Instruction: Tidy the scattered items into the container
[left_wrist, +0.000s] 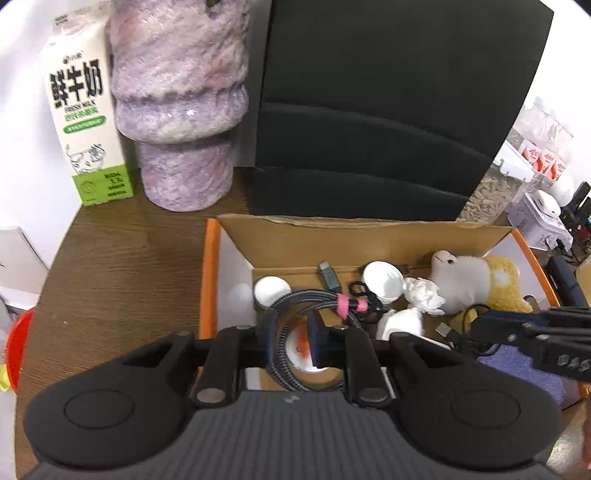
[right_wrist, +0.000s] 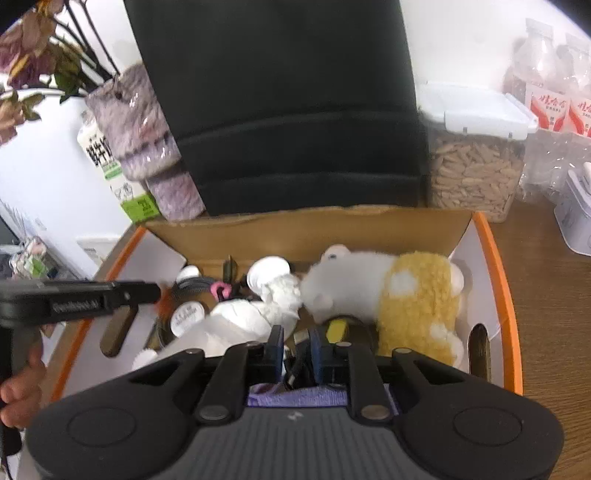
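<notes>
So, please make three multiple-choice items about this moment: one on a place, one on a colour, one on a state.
1. Where does the plush toy lie?
A. in the cardboard box
B. on the milk carton
C. on the floor

2. What colour is the strap on the braided cable?
A. green
B. pink
C. blue

3. How does the milk carton stand?
A. crushed flat
B. on its side
C. upright

Answers:
1 A: the toy rests inside the box walls.
2 B: a pink band wraps the coil.
3 C: its base sits on the wooden table.
</notes>
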